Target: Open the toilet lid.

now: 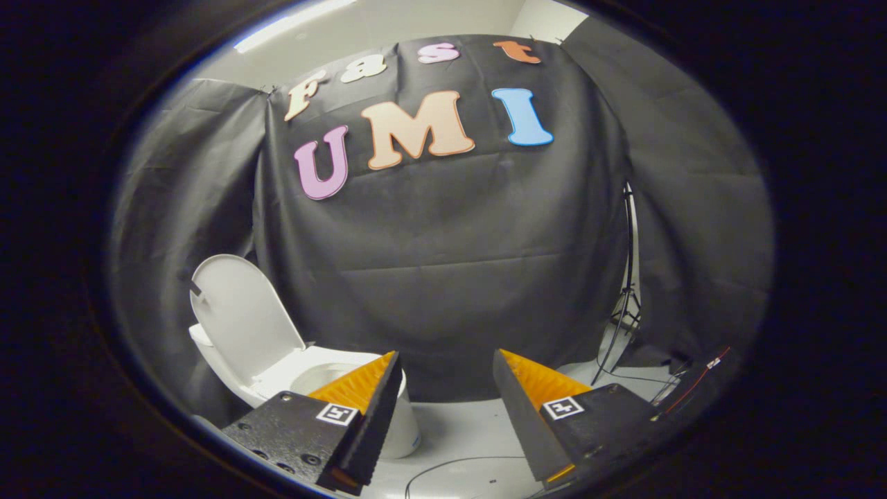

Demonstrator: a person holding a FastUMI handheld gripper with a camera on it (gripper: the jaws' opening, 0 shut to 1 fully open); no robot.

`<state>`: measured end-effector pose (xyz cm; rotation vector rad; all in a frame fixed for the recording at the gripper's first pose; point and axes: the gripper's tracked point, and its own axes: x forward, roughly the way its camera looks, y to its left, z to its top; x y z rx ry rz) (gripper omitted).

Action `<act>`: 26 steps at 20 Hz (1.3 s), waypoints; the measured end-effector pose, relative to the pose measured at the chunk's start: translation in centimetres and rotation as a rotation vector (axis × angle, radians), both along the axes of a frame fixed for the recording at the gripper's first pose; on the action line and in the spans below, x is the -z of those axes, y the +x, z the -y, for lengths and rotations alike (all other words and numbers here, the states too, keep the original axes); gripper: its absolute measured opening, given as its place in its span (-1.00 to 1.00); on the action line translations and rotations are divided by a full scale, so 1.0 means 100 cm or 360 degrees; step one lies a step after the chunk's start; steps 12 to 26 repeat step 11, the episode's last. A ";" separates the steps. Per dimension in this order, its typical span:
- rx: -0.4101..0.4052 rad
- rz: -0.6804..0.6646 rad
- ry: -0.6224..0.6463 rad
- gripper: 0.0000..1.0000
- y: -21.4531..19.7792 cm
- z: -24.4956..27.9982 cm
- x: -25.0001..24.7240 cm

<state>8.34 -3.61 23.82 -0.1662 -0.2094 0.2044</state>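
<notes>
Tongs (447, 360) spread wide, nothing between the two fingers, nothing touched. One square black-and-white marker tag (337, 414) on the one finger body, a second tag (562, 407) on the other; two tags total, pattern only, no readable text.

One toilet (326, 378), white, sits partly behind and beyond the finger on that side, against the black cloth wall (443, 277). Toilet lid (239, 315) already raised, standing upright and leaning back toward the cloth, well apart from the fingers. Small dark tab on the lid's upper edge, too small to read. Seat down, bowl opening visible just past the fingertip.

One light stand (627, 305) with spread legs beyond the other finger, near the cloth. Thin cables (450, 463) trail over the white floor (471, 430); exact count unclear.
</notes>
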 end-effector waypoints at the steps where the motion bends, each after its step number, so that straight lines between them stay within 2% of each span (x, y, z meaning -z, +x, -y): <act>1: 0.0004 0.0001 0.0001 0.64 0.000 0.002 -0.001; 26: 0.0006 -0.0019 -0.0038 0.62 -0.007 0.017 0.000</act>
